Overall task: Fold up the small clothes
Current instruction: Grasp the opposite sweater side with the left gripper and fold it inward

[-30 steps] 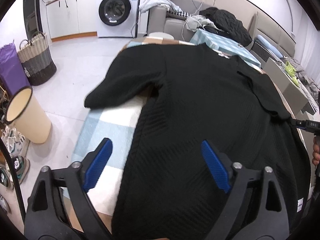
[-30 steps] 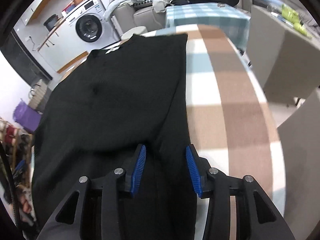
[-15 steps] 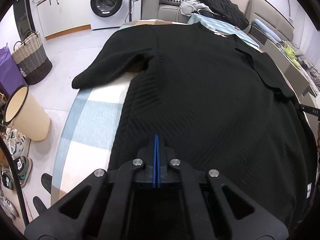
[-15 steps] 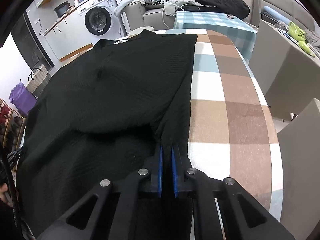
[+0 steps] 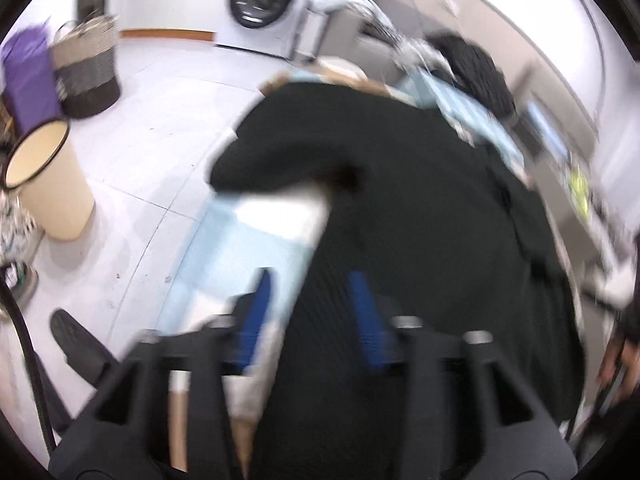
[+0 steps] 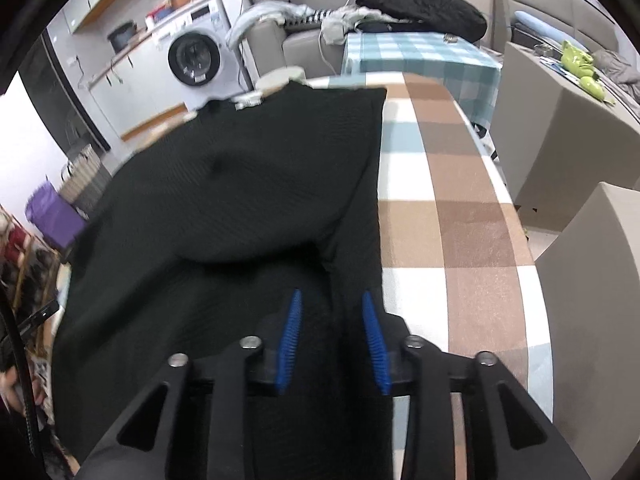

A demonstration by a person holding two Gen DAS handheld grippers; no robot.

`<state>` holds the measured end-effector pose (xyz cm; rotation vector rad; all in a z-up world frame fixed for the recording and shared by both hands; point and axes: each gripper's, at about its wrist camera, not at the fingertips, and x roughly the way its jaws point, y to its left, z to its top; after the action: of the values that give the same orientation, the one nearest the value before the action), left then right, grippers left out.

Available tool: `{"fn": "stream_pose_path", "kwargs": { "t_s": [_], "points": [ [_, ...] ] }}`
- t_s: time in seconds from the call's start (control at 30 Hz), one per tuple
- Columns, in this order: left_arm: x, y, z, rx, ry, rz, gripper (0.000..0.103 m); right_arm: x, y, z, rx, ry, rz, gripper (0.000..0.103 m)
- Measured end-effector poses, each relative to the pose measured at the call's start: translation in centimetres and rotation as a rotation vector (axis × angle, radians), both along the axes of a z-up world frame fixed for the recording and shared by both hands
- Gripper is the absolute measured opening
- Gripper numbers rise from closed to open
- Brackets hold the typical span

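A black knit sweater [image 5: 420, 208] lies spread on the checked table [image 5: 224, 248]; its left sleeve [image 5: 264, 160] lies across the table's left edge. The left wrist view is motion-blurred. My left gripper [image 5: 310, 284] is open, its blue pads either side of the sweater's left hem edge. In the right wrist view the sweater [image 6: 240, 192] has its right sleeve folded in over the body. My right gripper [image 6: 331, 300] is open over the sweater's right hem, near the bare checked cloth [image 6: 460, 216].
On the floor at left stand a cream bin [image 5: 48, 184], a woven basket [image 5: 86, 72] and a purple bag [image 5: 26, 76]. A washing machine [image 6: 196, 64] is behind. A second checked table [image 6: 416, 52] and a sofa with dark clothes [image 6: 420, 0] lie beyond. Grey boxes [image 6: 568, 128] are at right.
Both grippers were open a second ago, shut on the sweater's hem half a second ago, and have now opened again. The left gripper is moving fast; its view is blurred.
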<state>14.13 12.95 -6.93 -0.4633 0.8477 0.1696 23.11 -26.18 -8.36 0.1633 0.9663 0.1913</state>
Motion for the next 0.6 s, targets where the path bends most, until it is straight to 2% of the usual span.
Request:
{"fn": "stream_pose_path", "kwargs": {
  "t_s": [0.03,0.13,0.2,0.4,0.5,0.53,0.57,0.6],
  "points": [
    [0.5,1.1,0.0,-0.032,-0.012,0.029,0.055,-0.3,0.0,0.4,0.022,-0.010,-0.012,0.046],
    [2.9,4.3,-0.9,-0.157,-0.014,0.089,0.055,-1.0,0.0,1.4,0.080,-0.029,-0.050,0.048],
    [4.3,6.0,-1.9,-0.207,0.002,0.126,0.055,-1.4,0.1,1.8,0.116,-0.036,-0.061,0.049],
    [7.9,8.3,-3.9,-0.132,0.079,0.233,0.055,-2.4,0.9,2.9,0.117,-0.065,-0.067,0.050],
    [9.5,9.1,-5.1,-0.108,0.117,0.238,0.055,-2.2,0.8,2.8,0.112,-0.058,-0.074,0.050],
    [9.8,9.3,-5.4,-0.116,0.114,0.229,0.049,-2.1,0.7,2.6,0.112,-0.054,-0.076,0.050],
    [10.2,9.4,-5.5,-0.131,0.089,0.214,0.035,-2.0,0.6,2.5,0.111,-0.051,-0.079,0.050],
    [10.5,9.3,-5.5,-0.126,0.077,0.204,0.031,-2.0,0.6,2.4,0.108,-0.047,-0.082,0.050]
  ]
}}
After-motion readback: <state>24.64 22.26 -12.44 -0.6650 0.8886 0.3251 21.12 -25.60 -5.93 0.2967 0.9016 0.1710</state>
